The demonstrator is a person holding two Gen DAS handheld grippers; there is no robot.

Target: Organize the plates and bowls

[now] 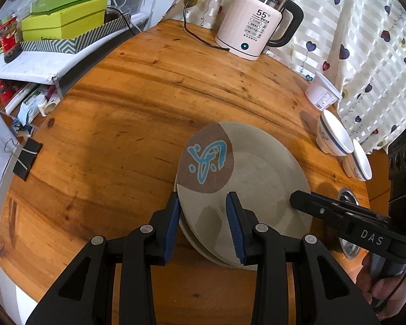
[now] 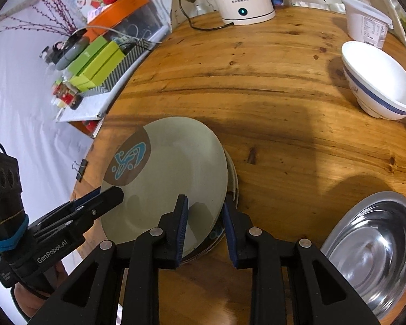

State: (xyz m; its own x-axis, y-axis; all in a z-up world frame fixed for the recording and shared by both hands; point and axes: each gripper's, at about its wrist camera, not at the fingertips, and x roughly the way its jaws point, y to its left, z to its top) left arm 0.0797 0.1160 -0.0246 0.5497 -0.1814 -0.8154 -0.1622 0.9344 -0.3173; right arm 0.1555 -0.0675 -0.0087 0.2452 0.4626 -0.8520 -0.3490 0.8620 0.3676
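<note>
Left gripper (image 1: 203, 224) and right gripper (image 2: 204, 228) each straddle an edge of the grey plate (image 1: 257, 178), jaws narrow, the top plate tilted over another on the bench (image 1: 121, 108). Whether the pads truly clamp is unclear. The stacking step looks under way; next it needs seating level, with the white bowls (image 2: 379, 84) and steel bowl (image 2: 373, 246) waiting at right.

Two wrist views, angled steeply down at the bench (image 1: 121, 86)

Each looks close along its own hand-held gripper; both share the grey plate (image 1: 257, 168) just ahead, the kettle (image 1: 254, 27) beyond.
</note>
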